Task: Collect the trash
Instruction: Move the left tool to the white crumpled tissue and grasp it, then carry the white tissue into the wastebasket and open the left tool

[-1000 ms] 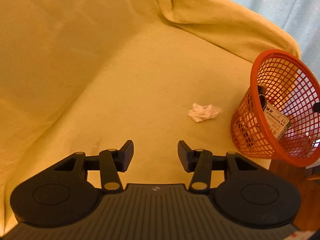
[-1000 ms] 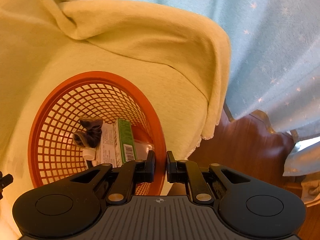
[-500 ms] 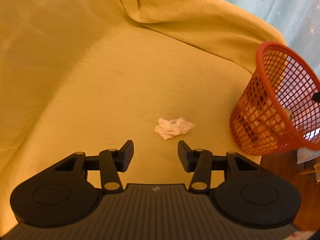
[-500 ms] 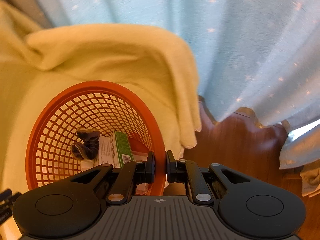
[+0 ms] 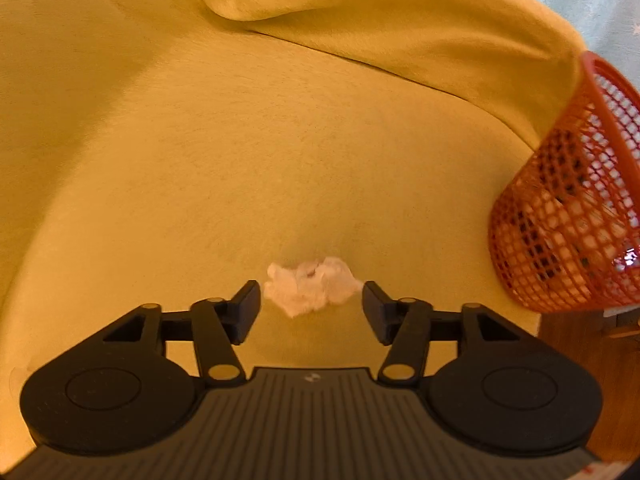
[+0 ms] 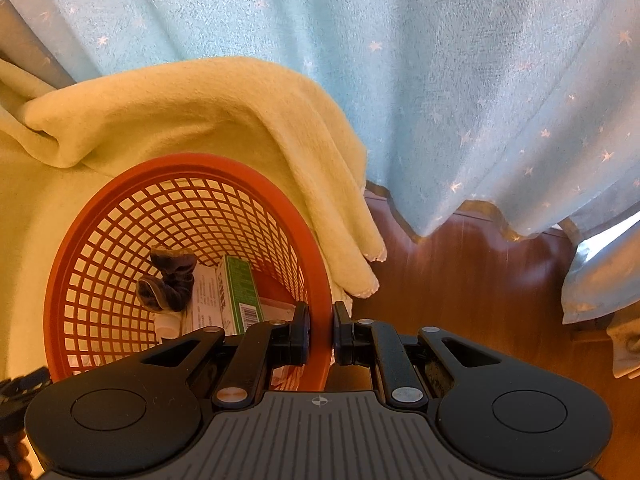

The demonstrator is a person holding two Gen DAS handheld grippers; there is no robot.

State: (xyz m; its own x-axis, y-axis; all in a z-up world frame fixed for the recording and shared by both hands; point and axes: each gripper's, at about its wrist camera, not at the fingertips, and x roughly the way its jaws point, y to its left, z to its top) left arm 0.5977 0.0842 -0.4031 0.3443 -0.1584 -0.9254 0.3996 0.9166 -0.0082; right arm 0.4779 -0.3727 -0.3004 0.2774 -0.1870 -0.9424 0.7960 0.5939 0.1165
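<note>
The left wrist view is aimed forward and down along its tongs [image 5: 311, 308], close above a yellow blanket [image 5: 240, 140], with the orange basket [image 5: 568, 216] seen from outside at the right edge. The right wrist view is held just over that basket's rim [image 6: 320, 280], looking down inside, toward a blue curtain [image 6: 440, 80]. Basket and blanket are shared.

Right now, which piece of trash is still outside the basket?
The crumpled white tissue, lying on the yellow blanket between the open left tongs. The green box and dark wad already sit in the orange basket.
</note>
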